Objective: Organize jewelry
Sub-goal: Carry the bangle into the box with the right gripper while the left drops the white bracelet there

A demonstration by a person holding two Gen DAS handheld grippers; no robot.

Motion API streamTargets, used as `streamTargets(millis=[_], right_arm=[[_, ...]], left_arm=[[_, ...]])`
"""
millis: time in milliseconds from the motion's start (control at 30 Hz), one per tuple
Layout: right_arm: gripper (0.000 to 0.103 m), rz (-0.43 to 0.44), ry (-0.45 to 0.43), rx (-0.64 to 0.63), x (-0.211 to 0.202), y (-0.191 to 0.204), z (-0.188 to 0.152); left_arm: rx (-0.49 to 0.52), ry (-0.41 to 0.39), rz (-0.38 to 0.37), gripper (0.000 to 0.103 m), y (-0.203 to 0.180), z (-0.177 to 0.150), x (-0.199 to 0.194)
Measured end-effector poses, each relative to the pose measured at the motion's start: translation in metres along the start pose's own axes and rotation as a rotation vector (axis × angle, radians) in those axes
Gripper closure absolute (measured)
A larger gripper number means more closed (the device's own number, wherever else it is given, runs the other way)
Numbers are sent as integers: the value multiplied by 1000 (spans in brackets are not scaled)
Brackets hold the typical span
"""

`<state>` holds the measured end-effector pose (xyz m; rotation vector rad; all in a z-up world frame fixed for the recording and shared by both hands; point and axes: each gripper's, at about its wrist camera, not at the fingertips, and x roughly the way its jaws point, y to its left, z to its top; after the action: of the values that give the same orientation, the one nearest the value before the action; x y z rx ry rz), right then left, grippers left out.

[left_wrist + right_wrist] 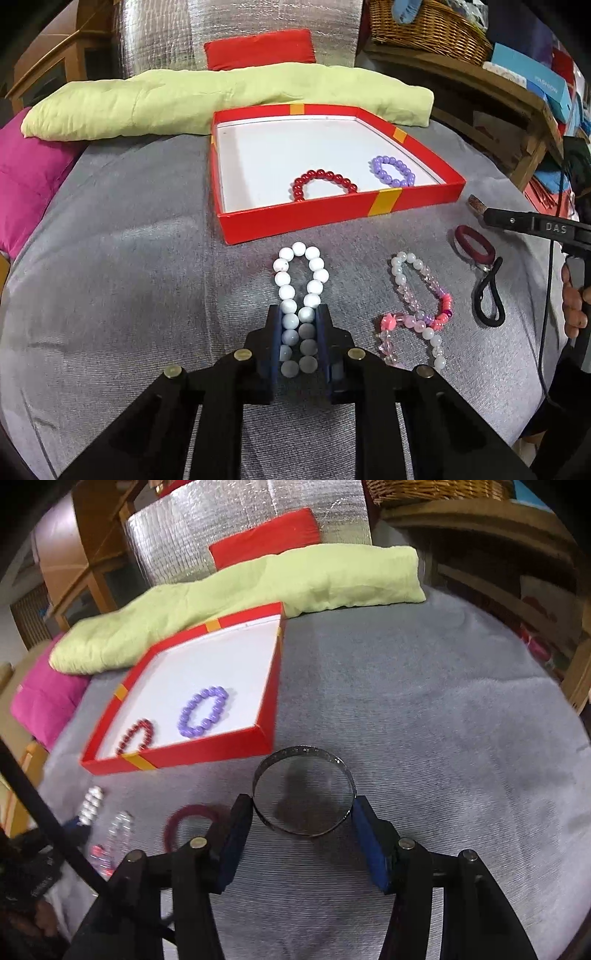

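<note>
Left claw [298, 325] is pinching the white bead bracelet [301, 291] on the grey table [129, 277], right claw [303, 814] is squeezing a metal bangle [304, 791] near the red box [340, 210]; 2 risks: beads slipping, bangle springing free.

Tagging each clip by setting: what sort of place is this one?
Probably a lived-in home room, used partly for storage. The work surface is a grey fabric cover with cushions at its far edge, beside a wooden shelf holding a wicker basket and boxes.
</note>
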<state>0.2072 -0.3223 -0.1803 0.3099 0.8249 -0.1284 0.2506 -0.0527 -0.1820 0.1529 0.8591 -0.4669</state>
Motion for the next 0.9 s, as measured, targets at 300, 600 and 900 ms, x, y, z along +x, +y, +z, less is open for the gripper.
streamTargets(millis=[300, 600, 900], right_arm=[[45, 92, -30, 128, -15, -12, 6], [45, 84, -152, 106, -33, -1, 30], [45, 168, -65, -6, 14, 45, 88]], left_arm=[[-31, -57, -9, 84, 5, 3, -21], [-44, -137, -10, 84, 4, 25, -46], [-18, -92, 21, 84, 13, 112, -10]])
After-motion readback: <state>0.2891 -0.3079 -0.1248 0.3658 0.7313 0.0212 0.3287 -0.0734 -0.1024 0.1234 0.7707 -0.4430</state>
